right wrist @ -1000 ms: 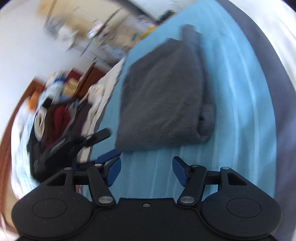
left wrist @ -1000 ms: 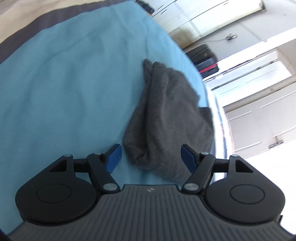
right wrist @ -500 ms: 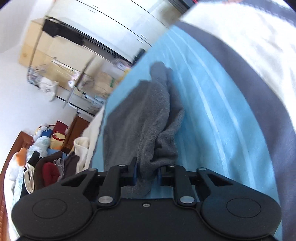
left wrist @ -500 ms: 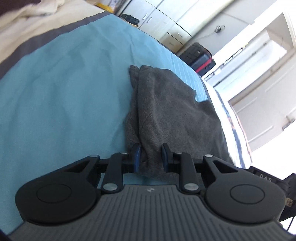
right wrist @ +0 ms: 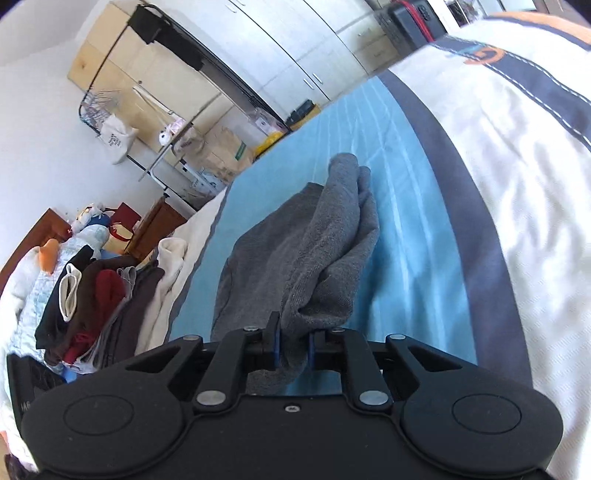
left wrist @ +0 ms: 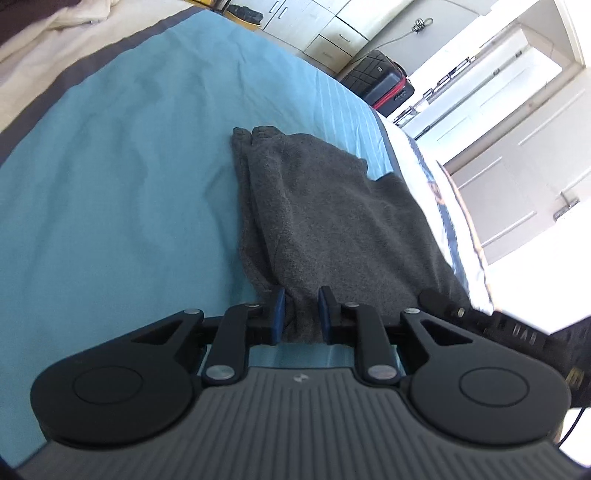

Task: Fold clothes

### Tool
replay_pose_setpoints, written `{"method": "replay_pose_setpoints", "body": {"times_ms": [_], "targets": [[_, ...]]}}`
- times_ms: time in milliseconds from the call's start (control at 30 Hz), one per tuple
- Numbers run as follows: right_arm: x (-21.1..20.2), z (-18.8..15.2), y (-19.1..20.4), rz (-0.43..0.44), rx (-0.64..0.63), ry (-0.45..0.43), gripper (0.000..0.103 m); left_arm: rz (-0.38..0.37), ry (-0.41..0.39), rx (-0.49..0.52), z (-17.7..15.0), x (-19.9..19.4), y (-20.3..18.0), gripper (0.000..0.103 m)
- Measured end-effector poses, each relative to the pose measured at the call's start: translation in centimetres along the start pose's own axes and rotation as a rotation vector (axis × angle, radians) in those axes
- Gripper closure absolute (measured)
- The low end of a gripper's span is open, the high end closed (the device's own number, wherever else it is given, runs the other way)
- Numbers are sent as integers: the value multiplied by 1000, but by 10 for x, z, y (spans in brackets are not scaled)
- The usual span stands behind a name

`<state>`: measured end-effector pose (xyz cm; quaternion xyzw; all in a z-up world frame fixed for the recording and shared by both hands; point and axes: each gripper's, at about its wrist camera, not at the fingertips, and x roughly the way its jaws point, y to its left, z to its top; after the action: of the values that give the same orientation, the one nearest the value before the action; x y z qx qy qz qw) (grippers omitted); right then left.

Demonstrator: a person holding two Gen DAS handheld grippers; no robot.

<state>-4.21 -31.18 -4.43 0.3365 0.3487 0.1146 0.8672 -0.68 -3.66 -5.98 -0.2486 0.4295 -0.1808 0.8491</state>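
Observation:
A dark grey knit garment point(left wrist: 332, 206) lies folded lengthwise on the blue bed sheet point(left wrist: 129, 166). My left gripper point(left wrist: 300, 295) is shut on its near edge, and the cloth bunches between the blue pads. In the right wrist view the same garment point(right wrist: 317, 251) rises off the sheet point(right wrist: 406, 258) toward my right gripper point(right wrist: 292, 328). That gripper's jaws are closing on a gathered corner, with the pads pressing the cloth. The garment's far end still rests on the bed.
A heap of mixed clothes point(right wrist: 92, 295) lies left of the bed. A cream duvet point(right wrist: 535, 166) with a dark border covers the right side. A black suitcase point(left wrist: 384, 79) stands by the white cupboards point(left wrist: 332, 33) beyond the bed.
Both grippers went from open in front of the garment to shut on its near edge. They have since risen, lifting that edge off the sheet.

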Motion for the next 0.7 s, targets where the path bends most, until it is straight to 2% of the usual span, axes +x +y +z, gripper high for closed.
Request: {"method": "replay_pose_setpoints", "body": {"times_ms": [100, 200, 267, 300, 367, 500, 567, 633, 700], "targets": [[-6, 0, -1, 9, 18, 17, 87, 19, -28, 70, -6, -11, -8, 83], [-11, -1, 5, 1, -9, 29, 87, 29, -103, 163, -6, -30, -16, 78], [-15, -1, 6, -3, -13, 30, 87, -10, -141, 223, -4, -38, -20, 64], [-15, 0, 6, -4, -10, 33, 87, -40, -153, 248, -2, -41, -22, 62], [-12, 3, 6, 10, 19, 35, 87, -100, -146, 291, 1, -39, -25, 62], [-5, 15, 4, 46, 98, 44, 87, -145, -69, 467, -6, -26, -45, 59], [-3, 25, 11, 51, 95, 46, 87, -136, -43, 530, -10, -20, -52, 46], [-1, 36, 18, 49, 104, 60, 87, -112, -33, 584, -13, -14, -56, 40], [5, 47, 19, 25, 163, 104, 87, -75, -39, 630, -13, -8, -59, 39]]}}
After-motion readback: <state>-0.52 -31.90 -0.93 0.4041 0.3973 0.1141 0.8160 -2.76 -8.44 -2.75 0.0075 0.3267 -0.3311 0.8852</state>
